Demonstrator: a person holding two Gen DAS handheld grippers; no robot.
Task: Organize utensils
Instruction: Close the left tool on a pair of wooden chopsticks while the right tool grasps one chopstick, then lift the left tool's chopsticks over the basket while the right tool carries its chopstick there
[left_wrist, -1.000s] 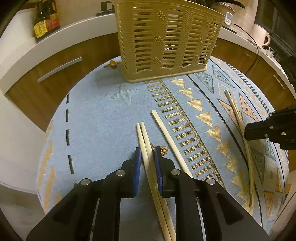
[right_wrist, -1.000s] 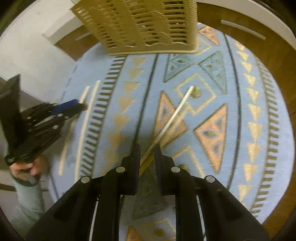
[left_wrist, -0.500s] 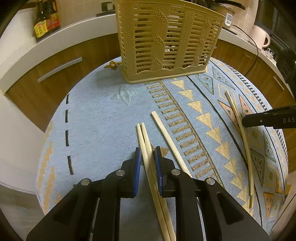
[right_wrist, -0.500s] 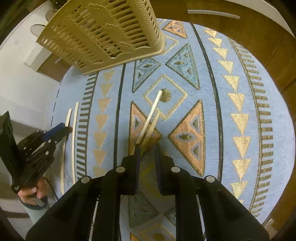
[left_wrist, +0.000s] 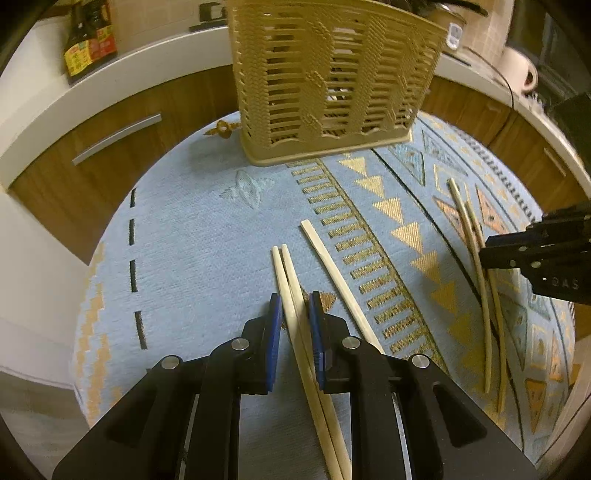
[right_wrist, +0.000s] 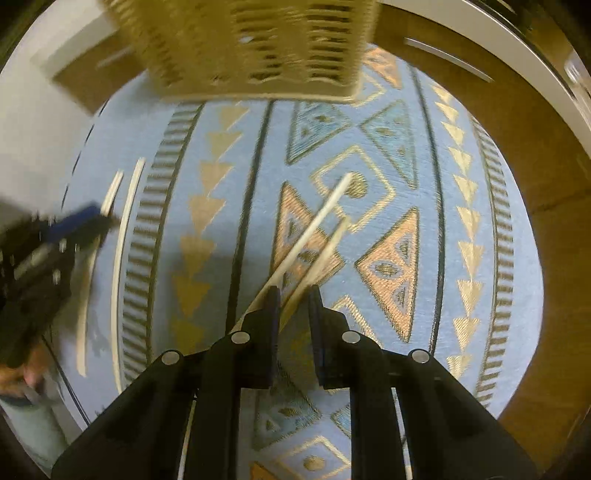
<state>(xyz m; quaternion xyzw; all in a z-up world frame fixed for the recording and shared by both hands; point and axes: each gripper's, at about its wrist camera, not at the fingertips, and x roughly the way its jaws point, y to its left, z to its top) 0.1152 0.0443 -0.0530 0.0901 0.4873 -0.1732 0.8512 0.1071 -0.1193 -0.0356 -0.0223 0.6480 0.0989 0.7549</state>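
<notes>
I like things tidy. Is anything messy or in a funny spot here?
Yes. Chopsticks lie loose on the blue cloth instead of in the basket: a pair between the left gripper fingers, a lone one beside it at a slant, and two thin ones at the right gripper, splayed apart.

Pale wooden chopsticks lie flat on the blue patterned cloth: a touching pair (left_wrist: 291, 291), a single stick (left_wrist: 336, 280) just beside it, and a thinner crossed pair (left_wrist: 476, 266) well apart. A tan slotted plastic basket (left_wrist: 328, 77) stands upright beyond them.
</notes>
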